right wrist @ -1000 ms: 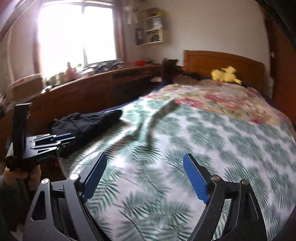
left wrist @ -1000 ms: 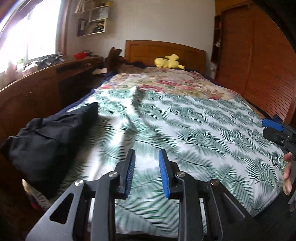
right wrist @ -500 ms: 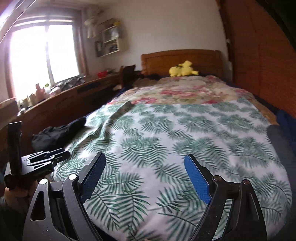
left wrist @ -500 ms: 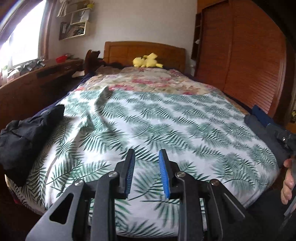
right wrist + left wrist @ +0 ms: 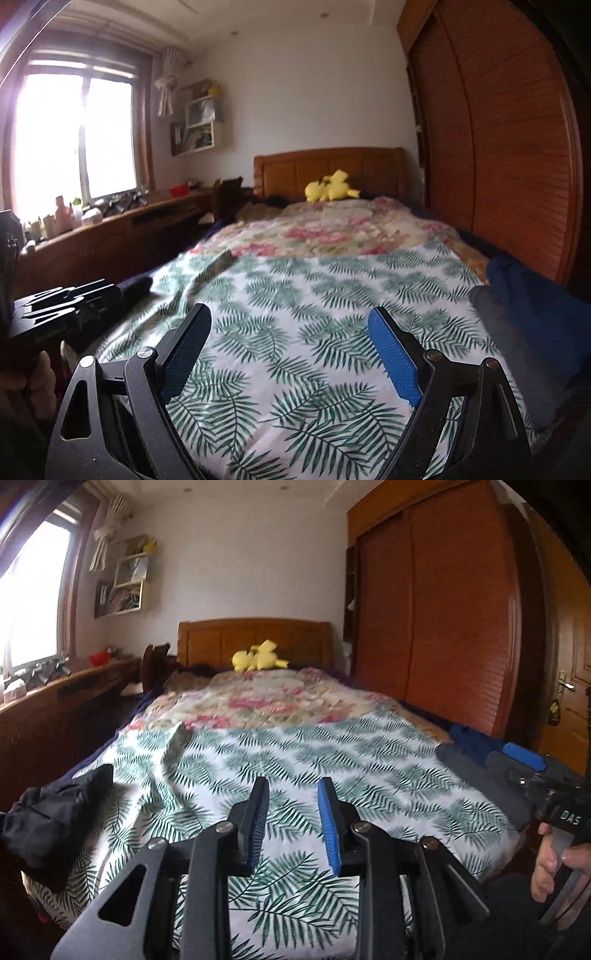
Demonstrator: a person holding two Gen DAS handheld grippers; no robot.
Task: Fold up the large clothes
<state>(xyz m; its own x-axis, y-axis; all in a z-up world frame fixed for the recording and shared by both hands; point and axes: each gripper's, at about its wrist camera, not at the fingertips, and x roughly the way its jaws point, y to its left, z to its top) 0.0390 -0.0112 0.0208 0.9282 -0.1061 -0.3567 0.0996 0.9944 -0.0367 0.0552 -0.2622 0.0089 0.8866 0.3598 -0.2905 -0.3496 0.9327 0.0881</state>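
A bed (image 5: 388, 775) with a palm-leaf cover fills the room from near to far, ending at a wooden headboard (image 5: 255, 637). On its left near edge lies a crumpled black garment (image 5: 51, 812); on its right edge lie a grey garment (image 5: 495, 314) and a blue garment (image 5: 532, 295), touching each other. The right gripper (image 5: 290, 328) hangs over the near end of the bed, jaws spread wide and empty. The left gripper (image 5: 291, 801) hangs there too, its jaws parted by a narrow gap, holding nothing. A yellow plush toy (image 5: 258, 659) sits by the headboard.
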